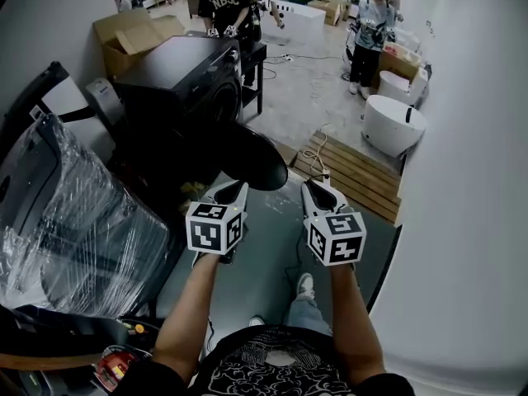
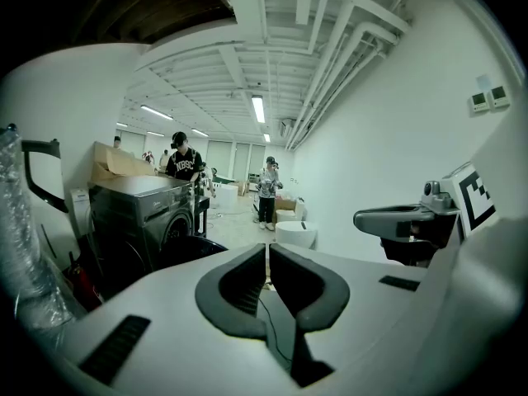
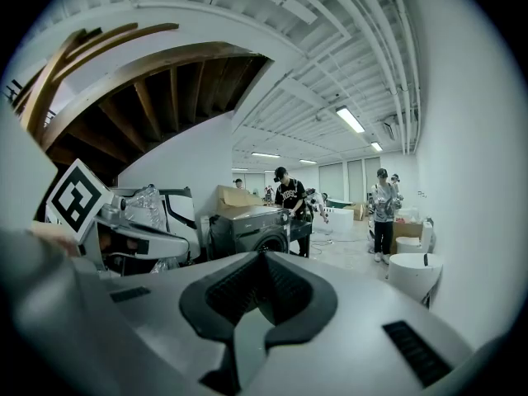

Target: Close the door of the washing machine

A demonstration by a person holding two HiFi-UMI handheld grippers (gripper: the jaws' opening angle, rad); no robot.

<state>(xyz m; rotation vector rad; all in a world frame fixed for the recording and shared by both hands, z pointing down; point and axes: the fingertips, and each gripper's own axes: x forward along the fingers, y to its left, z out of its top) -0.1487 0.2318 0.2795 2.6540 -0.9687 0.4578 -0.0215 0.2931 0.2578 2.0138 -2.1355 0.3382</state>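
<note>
A dark front-loading washing machine [image 1: 183, 79] stands ahead on the left. Its round door [image 1: 254, 160] hangs open, swung out toward me. My left gripper [image 1: 238, 187] floats just below the door's lower edge, jaws shut with nothing in them and apart from the door. My right gripper [image 1: 310, 186] is level with it, right of the door, also shut and empty. In the left gripper view the machine [image 2: 139, 216] and door [image 2: 191, 251] lie ahead to the left, beyond the closed fingertips [image 2: 256, 258]. The right gripper view has the machine [image 3: 257, 229] straight ahead, further off.
A plastic-wrapped appliance [image 1: 70, 229] stands close on the left. An open cardboard box [image 1: 132, 33] sits behind the machine. A wooden pallet [image 1: 356, 173] and a white round tub [image 1: 393, 124] lie to the right by the white wall. A person [image 1: 228, 3] stands beyond the machine, another person [image 1: 371, 33] at back right.
</note>
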